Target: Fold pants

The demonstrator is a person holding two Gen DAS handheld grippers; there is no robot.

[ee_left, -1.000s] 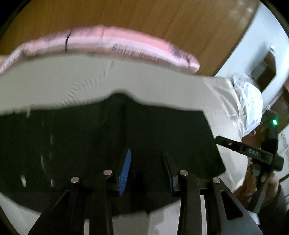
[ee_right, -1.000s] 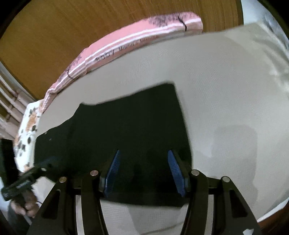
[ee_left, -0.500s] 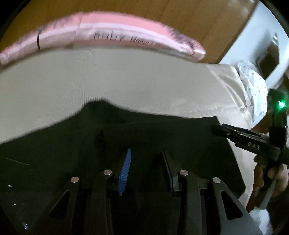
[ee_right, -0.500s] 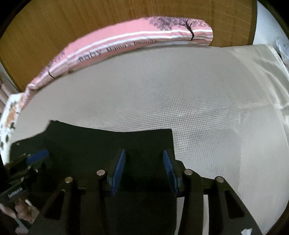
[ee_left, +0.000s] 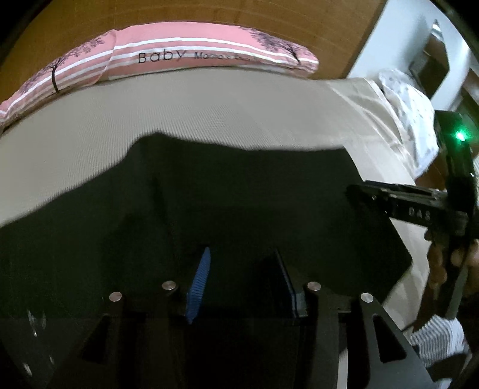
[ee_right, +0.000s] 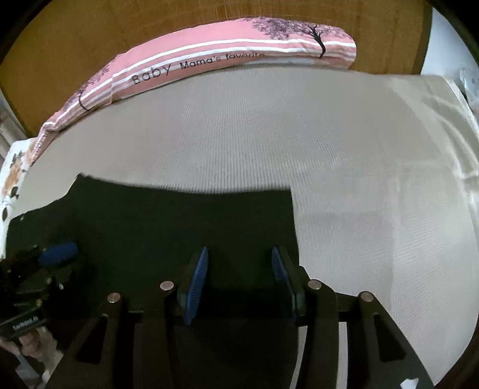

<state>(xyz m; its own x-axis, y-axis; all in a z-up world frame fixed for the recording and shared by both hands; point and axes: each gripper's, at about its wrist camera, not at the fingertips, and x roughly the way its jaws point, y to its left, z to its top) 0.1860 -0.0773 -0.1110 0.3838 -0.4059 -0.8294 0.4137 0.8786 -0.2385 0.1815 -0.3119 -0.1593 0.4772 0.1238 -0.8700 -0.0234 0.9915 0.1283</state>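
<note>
Black pants (ee_left: pixel 239 203) lie flat on a beige mattress (ee_left: pixel 209 107), folded into a dark rectangle; they also show in the right wrist view (ee_right: pixel 179 221). My left gripper (ee_left: pixel 242 269) is open, its blue-padded fingers low over the near part of the fabric. My right gripper (ee_right: pixel 239 266) is open too, over the pants' right end, near their right edge. The right gripper also shows in the left wrist view (ee_left: pixel 401 206) at the pants' right side. The left gripper shows in the right wrist view (ee_right: pixel 57 254) at the far left.
A pink striped pillow (ee_left: pixel 185 57) lies along the mattress's far edge against a wooden headboard (ee_left: pixel 209 15). Bare mattress (ee_right: pixel 374 179) stretches right of the pants. A patterned white cloth (ee_left: pixel 413 119) sits at the right corner.
Both grippers have dropped lower and come nearer to the pants, so the fabric fills more of each view. The pants have settled flat and both grippers stay open.
</note>
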